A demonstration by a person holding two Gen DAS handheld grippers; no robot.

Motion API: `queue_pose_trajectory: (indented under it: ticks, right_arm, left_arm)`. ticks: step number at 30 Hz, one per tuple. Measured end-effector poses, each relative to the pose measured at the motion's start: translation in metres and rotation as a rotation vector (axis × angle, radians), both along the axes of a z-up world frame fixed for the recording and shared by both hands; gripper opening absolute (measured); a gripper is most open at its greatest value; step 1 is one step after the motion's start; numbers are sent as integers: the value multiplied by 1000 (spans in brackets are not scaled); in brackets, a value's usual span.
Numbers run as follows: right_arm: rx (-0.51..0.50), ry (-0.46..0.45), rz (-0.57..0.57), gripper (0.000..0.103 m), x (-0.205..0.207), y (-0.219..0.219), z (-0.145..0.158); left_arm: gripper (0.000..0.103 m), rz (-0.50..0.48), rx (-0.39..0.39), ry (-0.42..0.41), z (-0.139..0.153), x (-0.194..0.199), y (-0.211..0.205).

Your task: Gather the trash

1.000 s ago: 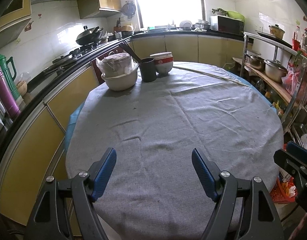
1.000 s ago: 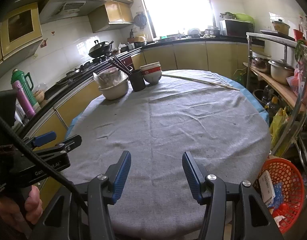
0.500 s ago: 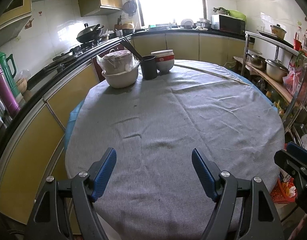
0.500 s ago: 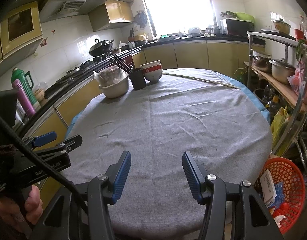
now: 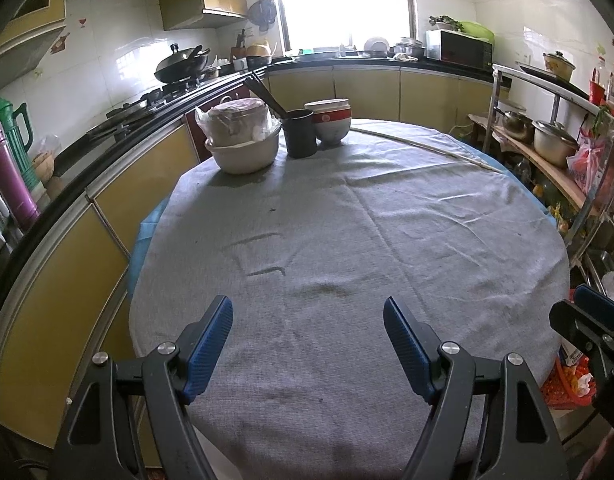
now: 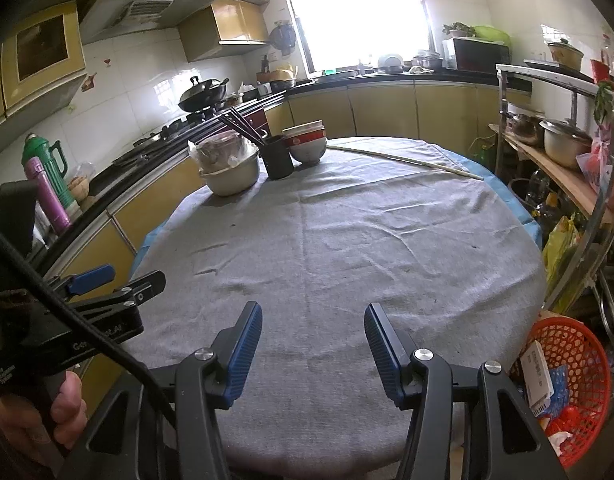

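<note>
A round table with a grey cloth (image 5: pixel 347 240) fills both views; it also shows in the right wrist view (image 6: pixel 347 248). My left gripper (image 5: pixel 308 338) is open and empty above the table's near edge. My right gripper (image 6: pixel 313 340) is open and empty, also above the near edge. A red mesh basket (image 6: pixel 579 356) with wrappers and a small box in it stands on the floor at the right of the table; part of it shows in the left wrist view (image 5: pixel 567 384). I see no loose trash on the cloth.
At the table's far side stand a bagged pot in a white bowl (image 5: pixel 243 136), a black cup with chopsticks (image 5: pixel 301 132), stacked bowls (image 5: pixel 331 120) and a long thin stick (image 5: pixel 423 146). Yellow cabinets (image 5: pixel 67 280) curve along the left. A metal rack with pots (image 5: pixel 547 140) stands right.
Both views have tilted or drawn back slightly, so the table looks a little farther. Both grippers stay open and empty.
</note>
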State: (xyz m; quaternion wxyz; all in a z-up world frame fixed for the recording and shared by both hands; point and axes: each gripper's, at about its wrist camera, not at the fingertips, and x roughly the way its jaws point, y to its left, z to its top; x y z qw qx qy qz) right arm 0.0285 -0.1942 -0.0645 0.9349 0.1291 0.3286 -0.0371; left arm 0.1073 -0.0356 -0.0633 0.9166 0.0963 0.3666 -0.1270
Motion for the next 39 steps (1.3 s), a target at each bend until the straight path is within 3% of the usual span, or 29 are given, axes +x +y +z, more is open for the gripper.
queue_pose_trajectory:
  ticks: [17,23,39]
  right_arm:
    - [-42,14,-20,57,-4,7,-3]
    - [-22,23,-43,57,-18,-1,-11]
    - [10,-28,-104,57,-72,-27,-4]
  left_arm:
    - [78,-5,1,7,-6,-4,4]
    - [78,-30,10,24,-12,-17,-3]
    - [78,-114,27,-34,10,-68,-35]
